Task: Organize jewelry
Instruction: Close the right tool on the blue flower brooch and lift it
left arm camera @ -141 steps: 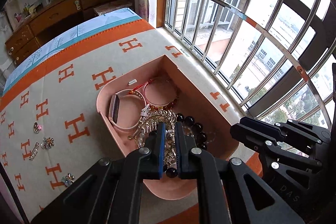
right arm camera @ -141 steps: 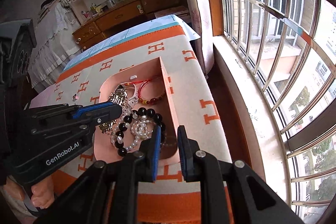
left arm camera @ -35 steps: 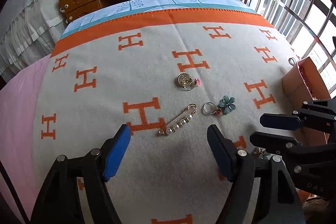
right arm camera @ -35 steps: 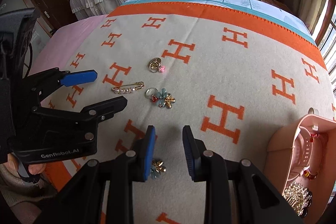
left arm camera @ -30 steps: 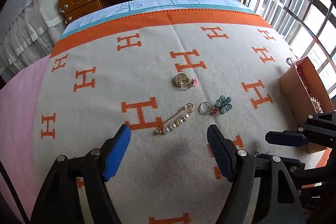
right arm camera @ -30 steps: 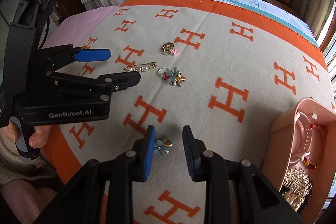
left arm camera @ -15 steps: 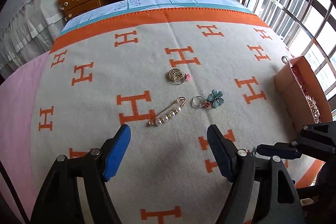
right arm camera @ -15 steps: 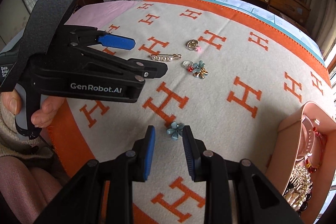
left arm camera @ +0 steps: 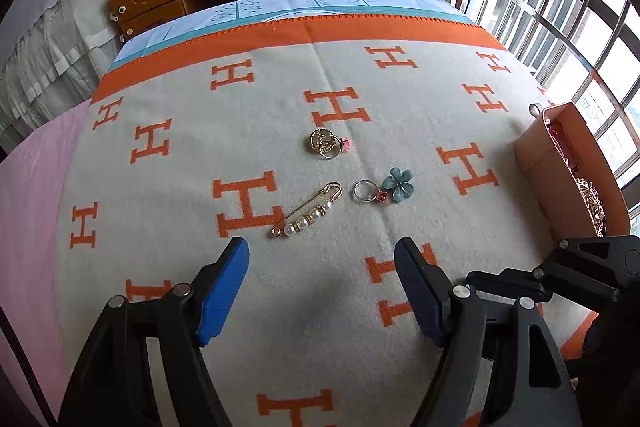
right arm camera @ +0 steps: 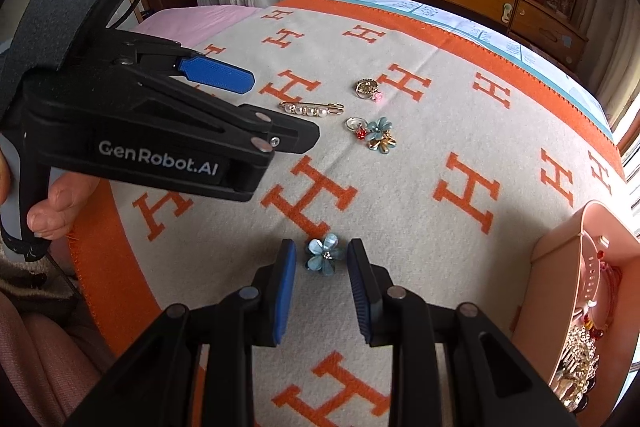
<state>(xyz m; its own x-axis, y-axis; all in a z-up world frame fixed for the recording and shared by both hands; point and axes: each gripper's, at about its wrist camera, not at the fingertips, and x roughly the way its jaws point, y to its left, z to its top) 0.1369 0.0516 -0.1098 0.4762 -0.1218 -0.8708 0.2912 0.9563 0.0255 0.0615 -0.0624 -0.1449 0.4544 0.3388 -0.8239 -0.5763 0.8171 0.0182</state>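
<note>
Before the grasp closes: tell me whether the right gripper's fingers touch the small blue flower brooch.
Apart. The right wrist view shows blanket between the blue flower brooch and both fingers.

Jewelry spread on my blanket (left arm camera: 180,247)

Pearl pin (left arm camera: 307,209) center; ring (left arm camera: 325,144) at 12, flower charm (left arm camera: 397,184) at 3, tray (left arm camera: 568,163) far 3.

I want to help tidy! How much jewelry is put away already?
Bracelets and necklaces already lie in the pink box. The right gripper, open, straddles a blue flower. The pearl pin, gold ring and flower ring wait on the blanket; left gripper empty.
</note>
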